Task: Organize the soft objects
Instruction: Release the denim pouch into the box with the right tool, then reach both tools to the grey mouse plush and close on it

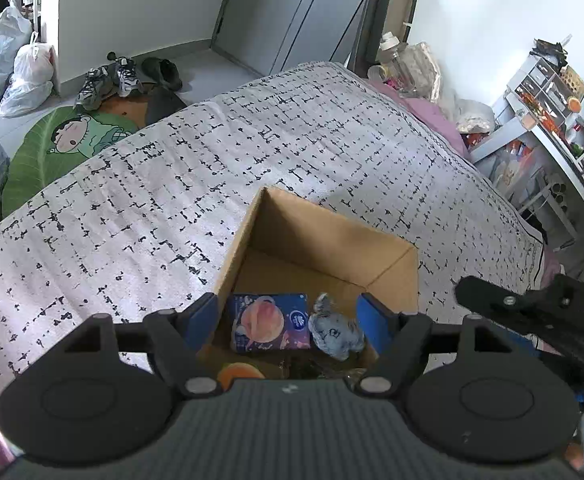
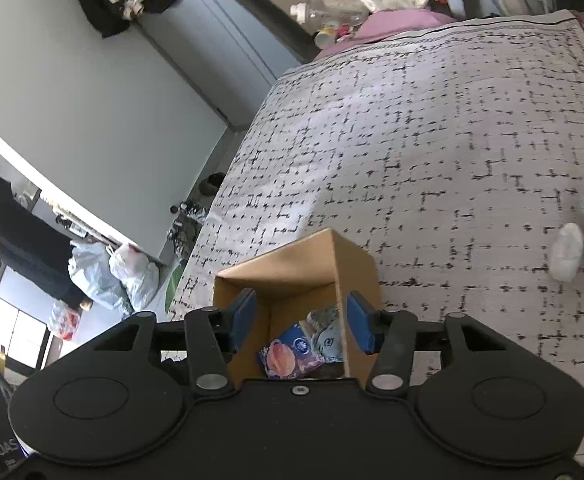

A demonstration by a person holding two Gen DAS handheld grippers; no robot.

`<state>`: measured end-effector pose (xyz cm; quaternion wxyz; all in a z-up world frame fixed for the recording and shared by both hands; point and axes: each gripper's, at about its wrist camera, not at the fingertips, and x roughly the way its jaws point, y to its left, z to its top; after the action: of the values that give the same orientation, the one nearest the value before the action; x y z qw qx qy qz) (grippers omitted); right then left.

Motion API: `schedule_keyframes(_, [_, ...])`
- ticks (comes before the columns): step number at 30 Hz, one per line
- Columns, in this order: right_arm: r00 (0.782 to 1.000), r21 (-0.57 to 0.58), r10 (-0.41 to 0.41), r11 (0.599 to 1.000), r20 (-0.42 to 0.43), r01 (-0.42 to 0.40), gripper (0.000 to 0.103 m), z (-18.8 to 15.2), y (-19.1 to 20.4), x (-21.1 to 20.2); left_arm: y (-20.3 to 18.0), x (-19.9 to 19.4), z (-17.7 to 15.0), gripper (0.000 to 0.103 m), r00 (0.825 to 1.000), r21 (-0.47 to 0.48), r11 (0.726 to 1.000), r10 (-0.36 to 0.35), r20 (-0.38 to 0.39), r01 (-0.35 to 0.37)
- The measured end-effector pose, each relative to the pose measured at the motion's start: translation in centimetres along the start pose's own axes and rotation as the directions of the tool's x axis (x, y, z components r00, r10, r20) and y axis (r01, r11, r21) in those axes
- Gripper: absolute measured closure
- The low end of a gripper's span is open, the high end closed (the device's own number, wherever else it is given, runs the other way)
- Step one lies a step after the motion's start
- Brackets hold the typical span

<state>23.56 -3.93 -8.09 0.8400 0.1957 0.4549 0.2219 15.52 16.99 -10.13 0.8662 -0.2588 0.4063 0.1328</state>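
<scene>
Both grippers [image 1: 287, 320] [image 2: 300, 322] hover open-fingered above the cardboard box [image 1: 332, 240].

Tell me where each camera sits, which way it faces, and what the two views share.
Left wrist: on the left tool, looking down into the cardboard box on the bed; the right tool shows at the right edge.
Right wrist: on the right tool, looking down into the same box.
Shared: box, tissue pack, grey plush, patterned bedspread.
</scene>
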Motion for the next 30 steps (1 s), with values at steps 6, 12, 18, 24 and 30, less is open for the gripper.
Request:
schedule_keyframes(6, [0.998, -0.014, -0.055, 0.998, 0.038, 0.056, 0.037, 0.6, -1.6, -2.7, -1.6, 0.1, -0.5, 0.024, 1.000, 0.027, 1.000, -0.008, -0.030, 0.008])
schedule_keyframes(12, [0.994, -0.019, -0.098, 0.995, 0.053, 0.099, 0.031, 1.0, -3.5, -4.7, -4.1, -0.4, -1.2, 0.022, 0.999, 0.076, 0.997, -0.025, -0.040, 0.028])
schedule_keyframes(18, [0.990, -0.004, -0.118, 0.993, 0.076, 0.119, 0.029, 1.4, -5.4, -6.4, -6.3, -0.7, -2.0, 0.015, 0.998, 0.104, 0.993, -0.049, -0.050, 0.054])
schedule_keyframes(24, [0.985, 0.013, -0.142, 0.990, 0.097, 0.141, 0.029, 1.9, -7.2, -7.9, -8.4, -0.9, -2.5, 0.015, 0.996, 0.128, 0.989, -0.063, -0.056, 0.069])
schedule_keyframes(30, [0.973, 0.035, -0.193, 0.981, 0.127, 0.190, 0.021, 2.5, -9.3, -9.1, -10.5, -1.0, -2.9, 0.015, 0.995, 0.143, 0.986, -0.076, -0.066, 0.085])
